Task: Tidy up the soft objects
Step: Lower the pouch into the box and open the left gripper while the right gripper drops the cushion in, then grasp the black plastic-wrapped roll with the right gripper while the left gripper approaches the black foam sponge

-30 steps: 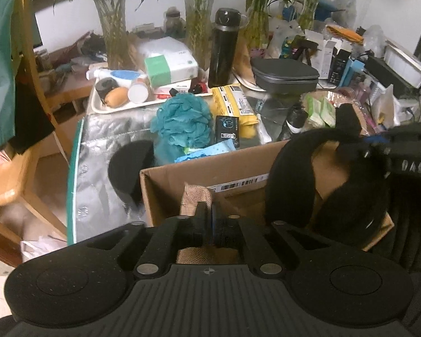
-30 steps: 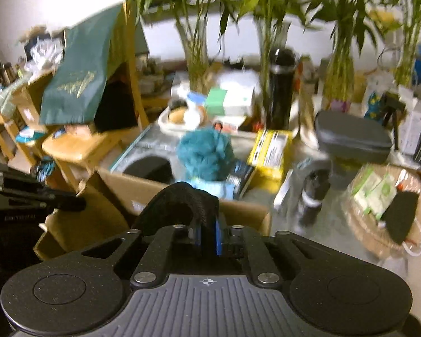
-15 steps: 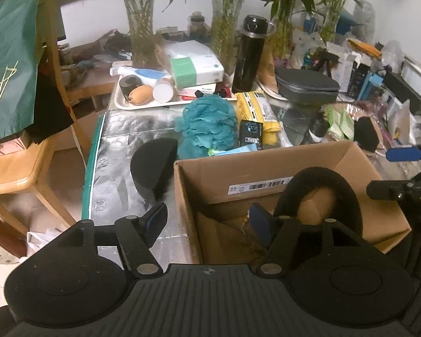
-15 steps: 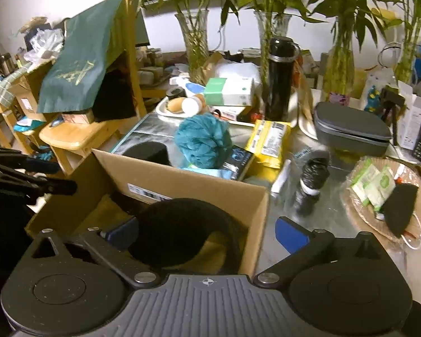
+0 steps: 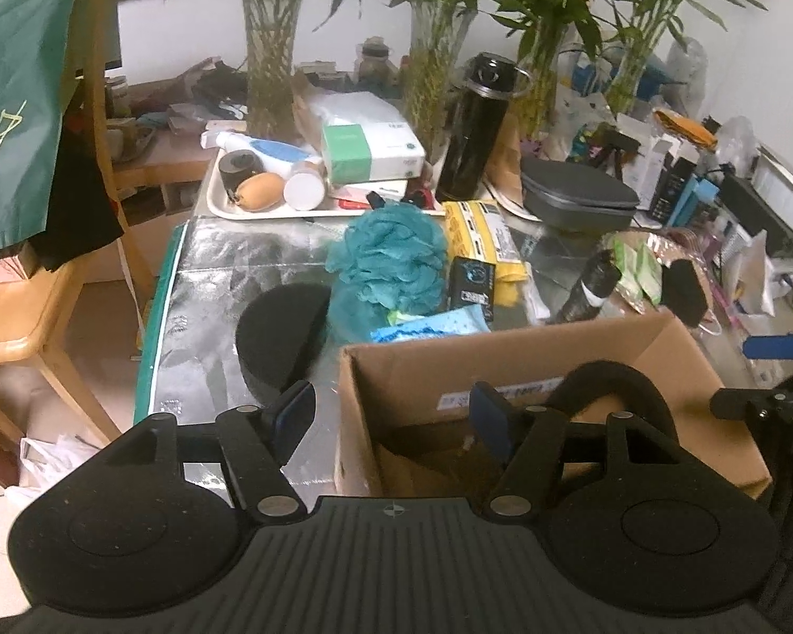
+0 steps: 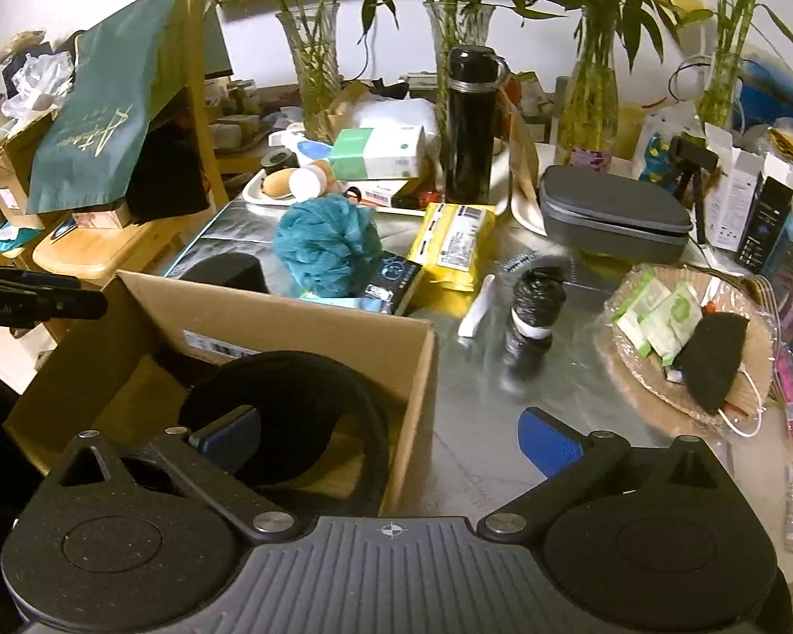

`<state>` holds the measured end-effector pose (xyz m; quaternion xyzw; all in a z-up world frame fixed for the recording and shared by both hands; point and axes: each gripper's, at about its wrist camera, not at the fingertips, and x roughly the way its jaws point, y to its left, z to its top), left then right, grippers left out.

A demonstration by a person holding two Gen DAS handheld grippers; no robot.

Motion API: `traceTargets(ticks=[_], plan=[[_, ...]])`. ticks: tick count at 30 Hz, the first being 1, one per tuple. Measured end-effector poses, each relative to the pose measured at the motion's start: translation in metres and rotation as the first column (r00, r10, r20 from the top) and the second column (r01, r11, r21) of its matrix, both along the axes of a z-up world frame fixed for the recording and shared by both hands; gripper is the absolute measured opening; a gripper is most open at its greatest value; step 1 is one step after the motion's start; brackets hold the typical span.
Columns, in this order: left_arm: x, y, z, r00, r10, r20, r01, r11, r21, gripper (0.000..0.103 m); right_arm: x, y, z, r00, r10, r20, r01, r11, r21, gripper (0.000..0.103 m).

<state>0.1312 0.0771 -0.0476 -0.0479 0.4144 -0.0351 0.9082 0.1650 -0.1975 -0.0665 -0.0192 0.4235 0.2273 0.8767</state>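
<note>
Both grippers had let go within the past second: a second earlier each was pinched on the black neck pillow [image 6: 291, 401]; by this moment the pillow lay inside the cardboard box [image 5: 513, 348], and both sets of jaws had just been opening. The left gripper [image 5: 391, 412] stood partly open, astride the box's left wall, holding nothing. The right gripper [image 6: 386, 441] was spread wide and empty, one pad over the pillow, the other above the silver table cover [image 6: 481, 454]. In the left wrist view, a teal bath pouf [image 5: 391, 259] sat at 12 o'clock beyond the box, a black half-round cushion [image 5: 280, 333] at 10 o'clock, a blue cloth [image 5: 433, 325] against the box's far wall. The pouf looked feather-light and springy, likely best pinched deep in its gathered mesh, since a shallow nip could slip off. The cushion appeared soft foam, probably easiest taken across its straight edge, where it would compress between the pads.
</note>
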Motion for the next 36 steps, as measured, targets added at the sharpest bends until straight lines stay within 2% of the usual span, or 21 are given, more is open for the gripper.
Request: traceTargets(ticks=[4, 19, 23, 25, 31, 36], plan=[[0.005, 0.007, -0.002, 1.000, 0.019, 0.004, -0.019, 1.000, -0.011, 0.064, 0.010, -0.002, -0.001, 1.000, -0.021, 0.010, 0.021, 1.000, 0.003, 0.103], [0.031, 0.028, -0.009, 0.998, 0.047, 0.034, -0.049, 0.998, 0.036, 0.064, 0.057, -0.013, -0.007, 0.990, -0.137, 0.018, 0.136, 0.990, 0.019, 0.103], [0.034, 0.038, -0.016, 0.996, 0.080, 0.049, -0.080, 0.997, -0.002, 0.064, 0.071, -0.015, -0.013, 0.987, -0.157, 0.017, 0.157, 0.987, 0.018, 0.103], [0.038, 0.041, -0.019, 0.994, 0.104, 0.042, -0.104, 0.995, 0.003, 0.064, 0.078, -0.016, -0.016, 0.985, -0.172, 0.017, 0.172, 0.985, 0.017, 0.103], [0.040, 0.046, -0.019, 0.989, 0.116, 0.091, -0.118, 0.993, 0.018, 0.064, 0.103, -0.021, -0.028, 0.978, -0.209, 0.020, 0.208, 0.978, 0.017, 0.103], [0.042, 0.052, -0.023, 0.985, 0.151, 0.079, -0.150, 0.989, -0.018, 0.064, 0.126, -0.022, -0.046, 0.976, -0.216, 0.026, 0.216, 0.976, -0.031, 0.103]])
